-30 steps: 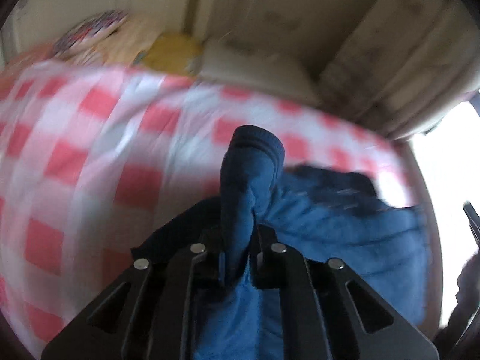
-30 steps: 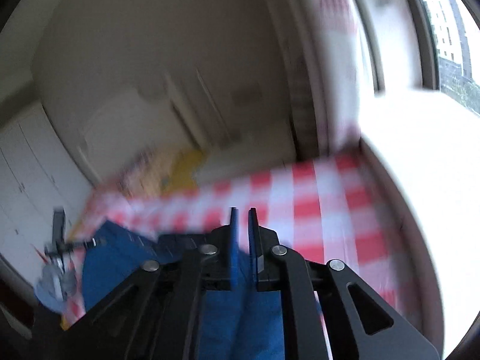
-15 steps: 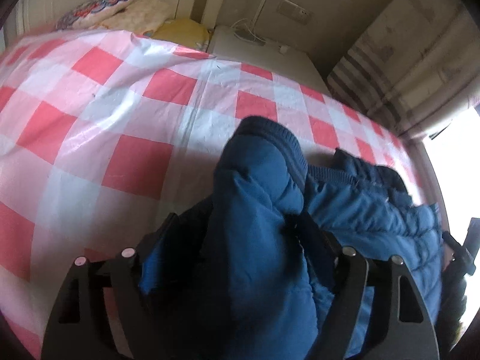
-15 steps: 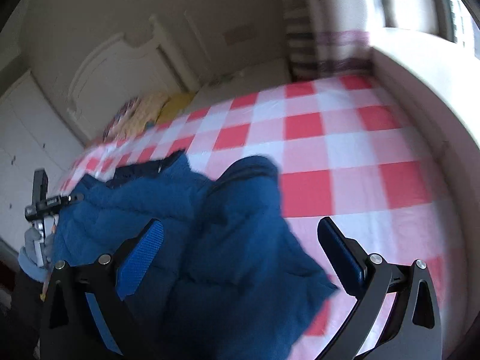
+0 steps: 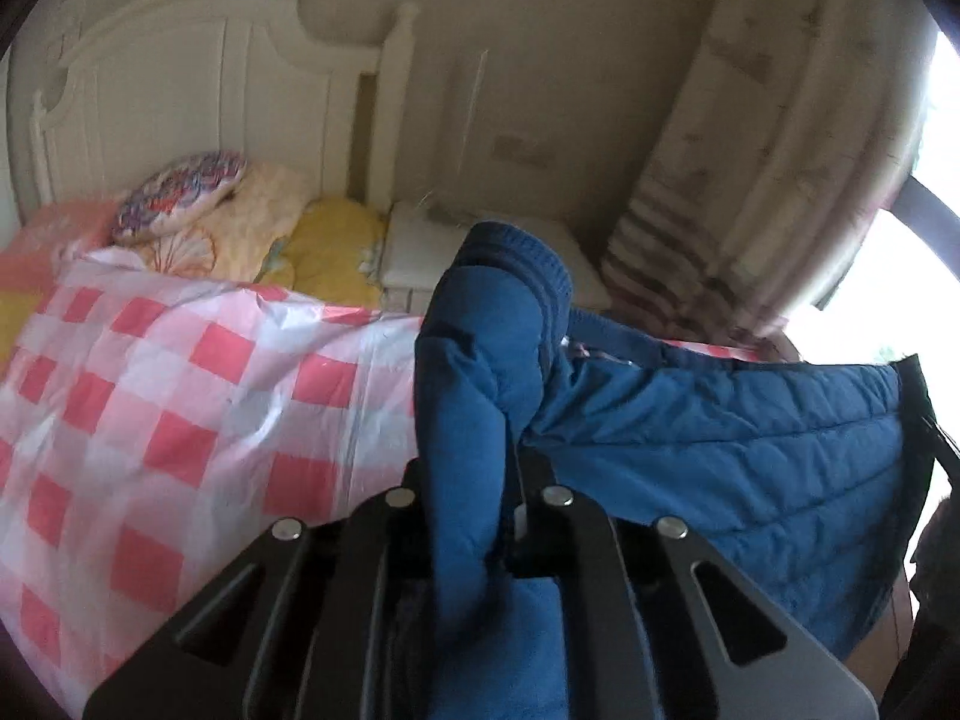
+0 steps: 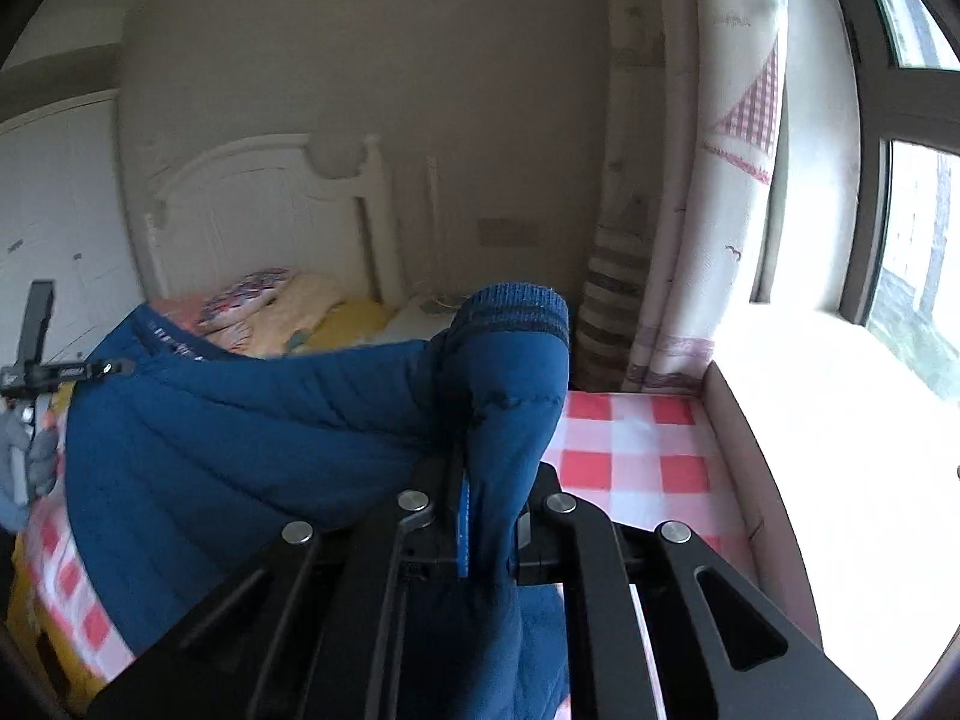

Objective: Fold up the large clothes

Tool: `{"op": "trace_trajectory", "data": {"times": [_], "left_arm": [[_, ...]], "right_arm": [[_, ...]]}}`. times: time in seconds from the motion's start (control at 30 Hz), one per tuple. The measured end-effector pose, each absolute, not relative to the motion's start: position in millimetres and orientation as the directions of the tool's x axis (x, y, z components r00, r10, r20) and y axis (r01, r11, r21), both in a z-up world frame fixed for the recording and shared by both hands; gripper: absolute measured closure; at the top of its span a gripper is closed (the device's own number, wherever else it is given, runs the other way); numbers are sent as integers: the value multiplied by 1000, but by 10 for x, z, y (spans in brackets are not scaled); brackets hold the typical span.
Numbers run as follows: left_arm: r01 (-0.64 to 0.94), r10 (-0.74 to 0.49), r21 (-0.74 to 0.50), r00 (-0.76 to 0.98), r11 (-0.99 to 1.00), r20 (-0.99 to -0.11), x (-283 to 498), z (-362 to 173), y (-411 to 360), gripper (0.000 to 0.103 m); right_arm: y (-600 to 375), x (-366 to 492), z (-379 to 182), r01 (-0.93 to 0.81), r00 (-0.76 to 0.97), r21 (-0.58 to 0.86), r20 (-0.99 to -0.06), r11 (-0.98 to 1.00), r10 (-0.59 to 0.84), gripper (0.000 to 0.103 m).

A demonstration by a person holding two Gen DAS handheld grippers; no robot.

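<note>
**Both grippers clamped on jacket sleeves above the bed**

The blue quilted jacket [image 5: 720, 438] hangs stretched between the grippers over the red-checked bedcover [image 5: 150, 396]. The left gripper [image 5: 468, 516] and right gripper [image 6: 489, 516] have just closed, each pinching a sleeve whose ribbed cuff [image 6: 516, 306] blocks the view ahead. Pillows [image 5: 180, 198], headboard [image 5: 180, 78] and curtain [image 6: 726, 180] lie beyond. The jacket's lower part is cut off.

You see a blue quilted jacket [image 5: 720, 432] with a darker ribbed cuff [image 6: 516, 306], a red and white checked sheet [image 5: 150, 408], a yellow blanket [image 5: 336, 252], a white headboard [image 5: 180, 84], and a striped curtain [image 6: 612, 312].
</note>
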State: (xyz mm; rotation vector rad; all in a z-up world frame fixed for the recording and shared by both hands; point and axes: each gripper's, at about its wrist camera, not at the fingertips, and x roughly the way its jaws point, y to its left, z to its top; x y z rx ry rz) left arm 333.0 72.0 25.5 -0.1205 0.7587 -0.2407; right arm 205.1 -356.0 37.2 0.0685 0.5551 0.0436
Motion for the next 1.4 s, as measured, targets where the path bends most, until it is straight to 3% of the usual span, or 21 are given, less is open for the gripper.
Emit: {"op": "trace_trajectory", "data": {"times": [0.1, 0.17, 0.2, 0.3, 0.37, 0.43, 0.5, 0.53, 0.67, 0.93, 1.13, 1.4], "left_arm": [[118, -208, -172, 616, 978, -760, 3760, -206, 631, 84], [68, -132, -113, 530, 991, -838, 3988, -803, 584, 68], [50, -145, -138, 489, 989, -860, 4055, -1111, 605, 50], [-5, -136, -165, 537, 986, -833, 4039, -1116, 721, 39], [-12, -142, -176, 541, 984, -829, 4049, -1163, 764, 38], [-29, -136, -182, 550, 983, -824, 4054, -1182, 786, 35], [-41, -123, -180, 577, 983, -808, 3990, -1152, 781, 35], [-48, -117, -180, 592, 983, -797, 3956, -1113, 789, 35], [-109, -79, -201, 664, 974, -743, 3768, -918, 872, 32], [-176, -103, -305, 691, 936, -715, 3684, -916, 1114, 21], [-215, -189, -413, 646, 885, -740, 3711, -1077, 1295, 20], [-244, -130, -425, 721, 871, -681, 3440, -1006, 1349, 18]], "right_arm": [[-3595, 2607, -275, 59, 714, 59, -700, 997, -1, 93], [-3634, 2836, -908, 113, 598, 67, -802, 991, -14, 91], [-3700, 2863, -1201, 148, 584, 116, -812, 982, 8, 88], [-3903, 2792, -1246, 187, 645, 229, -762, 955, 56, 86], [-3963, 2811, -1250, 198, 642, 250, -763, 948, 67, 83], [-3996, 2822, -1256, 217, 640, 241, -767, 946, 49, 71], [-4033, 2811, -1267, 265, 630, 208, -776, 942, -6, 19], [-4063, 2811, -1274, 295, 623, 205, -782, 933, -26, 12], [-3999, 2720, -1379, 297, 637, 239, -771, 924, -6, 11], [-3989, 2726, -1395, 306, 644, 223, -765, 926, -29, 11], [-3989, 2785, -1432, 297, 644, 224, -765, 928, -21, 11], [-3990, 2786, -1441, 285, 654, 239, -756, 928, -6, 11]]}}
